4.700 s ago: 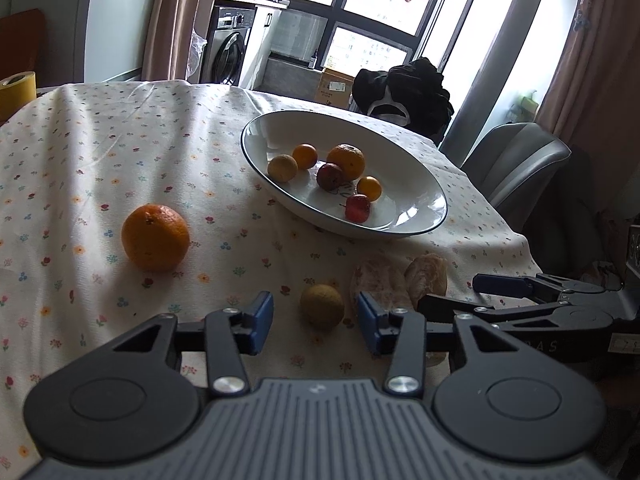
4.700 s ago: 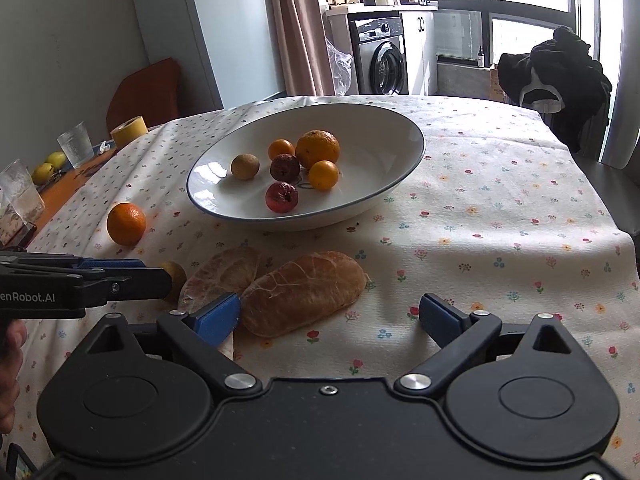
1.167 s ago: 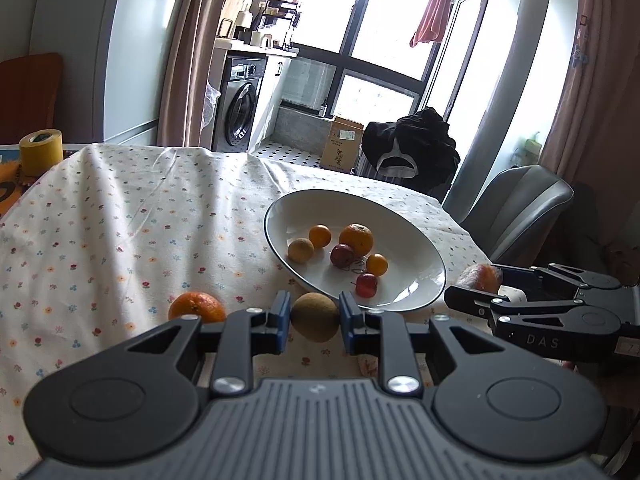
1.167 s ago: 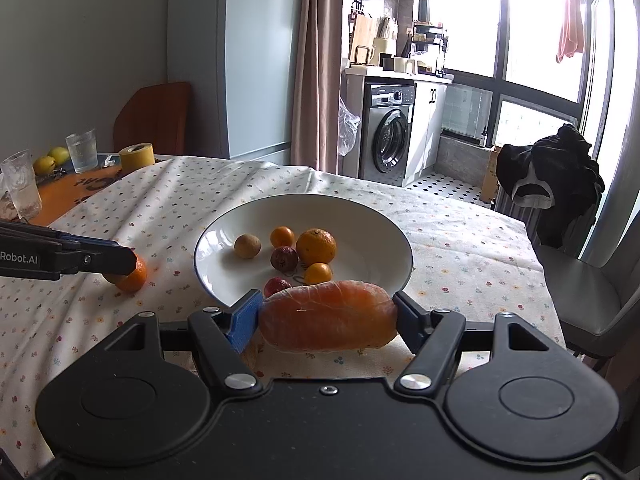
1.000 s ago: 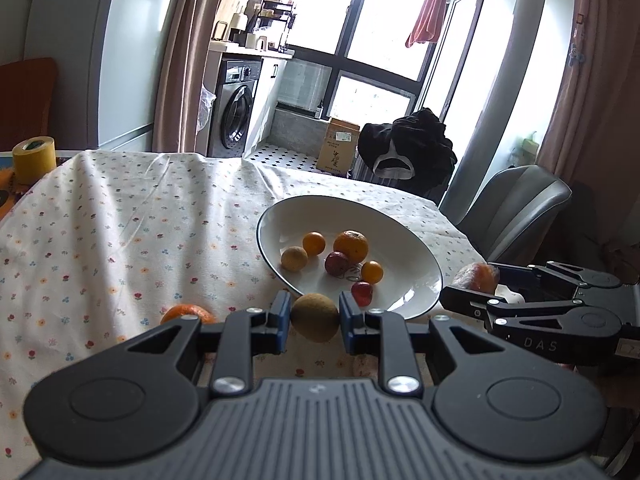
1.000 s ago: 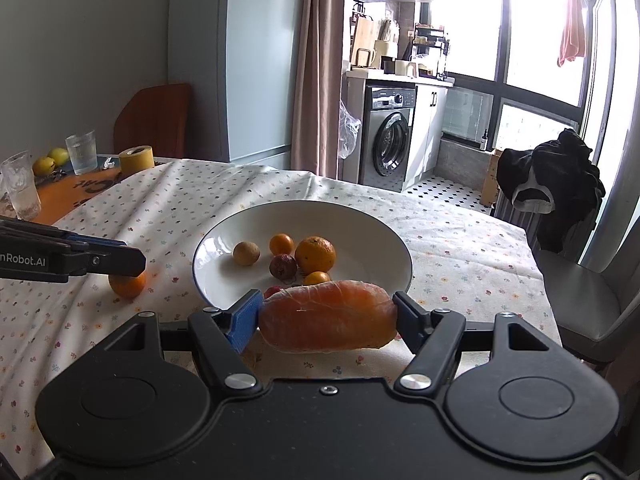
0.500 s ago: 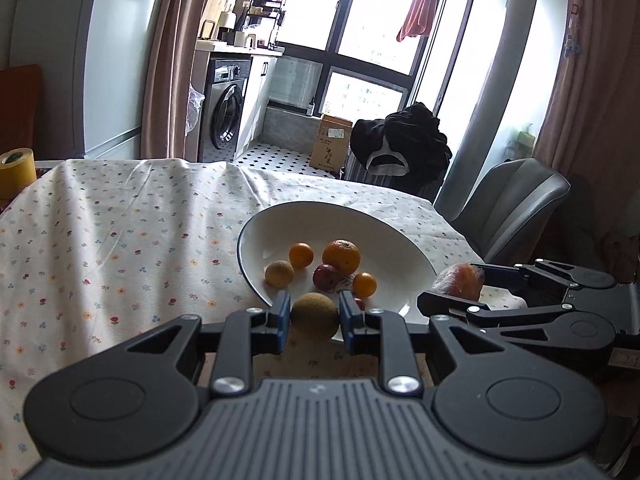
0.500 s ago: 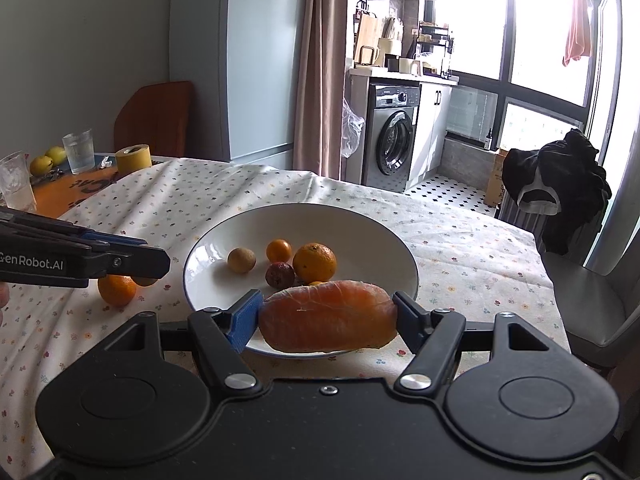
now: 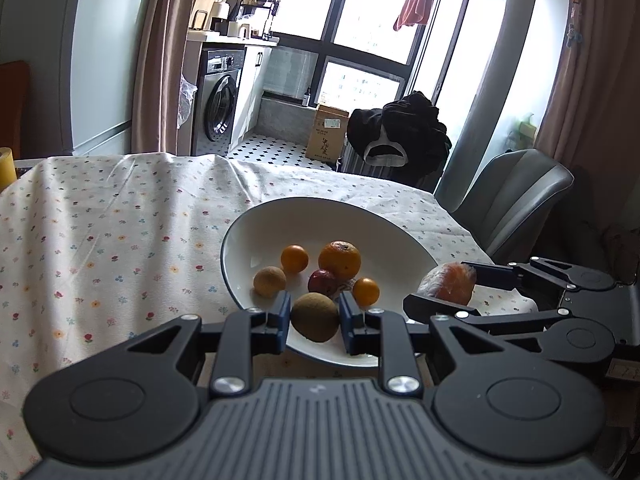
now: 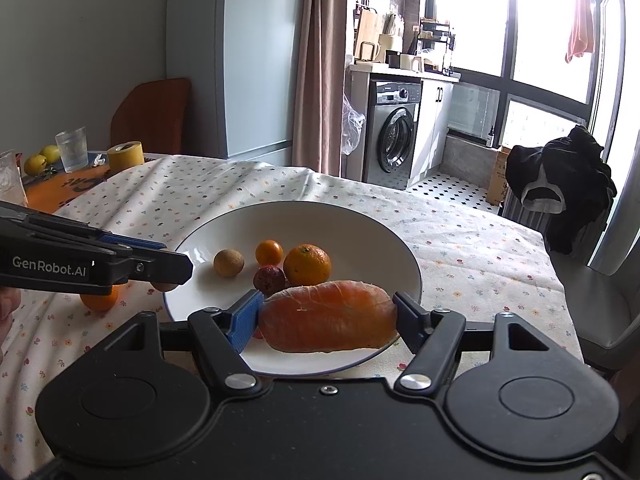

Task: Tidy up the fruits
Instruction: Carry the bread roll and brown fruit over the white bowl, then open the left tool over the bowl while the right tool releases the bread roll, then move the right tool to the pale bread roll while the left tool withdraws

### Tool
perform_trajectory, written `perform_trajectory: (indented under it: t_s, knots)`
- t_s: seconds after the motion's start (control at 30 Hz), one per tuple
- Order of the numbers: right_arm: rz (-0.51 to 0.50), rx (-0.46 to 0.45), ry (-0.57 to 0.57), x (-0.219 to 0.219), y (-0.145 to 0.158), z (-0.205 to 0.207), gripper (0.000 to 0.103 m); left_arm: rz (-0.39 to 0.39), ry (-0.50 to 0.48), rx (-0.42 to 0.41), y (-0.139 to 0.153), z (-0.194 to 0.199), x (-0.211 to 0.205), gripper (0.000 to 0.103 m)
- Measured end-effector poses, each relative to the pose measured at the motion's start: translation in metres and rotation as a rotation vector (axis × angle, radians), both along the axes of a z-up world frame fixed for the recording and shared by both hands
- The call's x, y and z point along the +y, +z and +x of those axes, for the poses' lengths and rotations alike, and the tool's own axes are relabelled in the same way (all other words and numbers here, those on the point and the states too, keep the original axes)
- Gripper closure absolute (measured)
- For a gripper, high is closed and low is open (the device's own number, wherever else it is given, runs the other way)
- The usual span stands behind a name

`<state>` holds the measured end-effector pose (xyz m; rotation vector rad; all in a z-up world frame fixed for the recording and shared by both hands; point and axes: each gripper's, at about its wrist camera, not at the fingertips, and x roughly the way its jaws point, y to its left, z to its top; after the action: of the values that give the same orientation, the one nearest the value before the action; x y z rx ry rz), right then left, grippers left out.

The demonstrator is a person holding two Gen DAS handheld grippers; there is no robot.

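My left gripper (image 9: 315, 318) is shut on a brown-green kiwi (image 9: 315, 317) and hangs over the near rim of the white bowl (image 9: 380, 232). In the bowl lie a large orange (image 9: 339, 259), two small oranges, a brown round fruit (image 9: 269, 281) and a dark red fruit (image 9: 322, 281). My right gripper (image 10: 326, 320) is shut on a peeled citrus piece (image 10: 328, 327), held over the bowl's (image 10: 340, 224) near edge. From the right wrist view, the left gripper (image 10: 176, 270) reaches in at the bowl's left rim. One orange (image 10: 100, 300) lies on the floral tablecloth left of the bowl.
At the table's far left stand drinking glasses (image 10: 72, 149), a yellow tape roll (image 10: 127, 152) and lemons (image 10: 36, 164). A grey chair (image 9: 516, 196) sits beyond the table's right edge. Dark clothes (image 9: 400, 136) hang behind the table.
Both grippers have moved forward and now hang over the bowl's near rim. Each still holds its fruit. The loose orange has dropped out of the left wrist view.
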<state>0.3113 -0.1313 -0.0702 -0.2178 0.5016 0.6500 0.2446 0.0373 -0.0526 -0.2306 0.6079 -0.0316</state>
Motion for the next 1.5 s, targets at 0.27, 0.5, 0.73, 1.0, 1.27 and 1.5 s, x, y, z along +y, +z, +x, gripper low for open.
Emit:
perform_trajectory:
  t_s: [0.27, 0.5, 0.73, 1.0, 1.27, 1.5]
  knots:
    - [-0.008, 0.0, -0.002, 0.003, -0.003, 0.006, 0.036, -0.017, 0.034, -0.001, 0.001, 0.009, 0.007, 0.074]
    - [-0.011, -0.021, 0.004, 0.006, -0.002, 0.004, 0.026, -0.014, 0.089, 0.001, 0.004, -0.003, 0.022, 0.057]
    - [0.048, -0.017, -0.016, -0.006, 0.006, -0.003, 0.018, -0.002, 0.162, -0.05, 0.014, -0.023, 0.035, 0.015]
    - [0.087, 0.012, -0.032, -0.014, 0.011, -0.014, 0.009, 0.006, 0.203, -0.057, 0.019, -0.041, 0.043, 0.008]
    - [0.123, 0.034, -0.044, -0.021, 0.014, -0.028, 0.004, 0.006, 0.231, -0.068, 0.023, -0.062, 0.049, 0.005]
    - [0.133, 0.049, -0.047, -0.025, 0.017, -0.04, 0.003, 0.009, 0.241, -0.07, 0.024, -0.078, 0.051, 0.005]
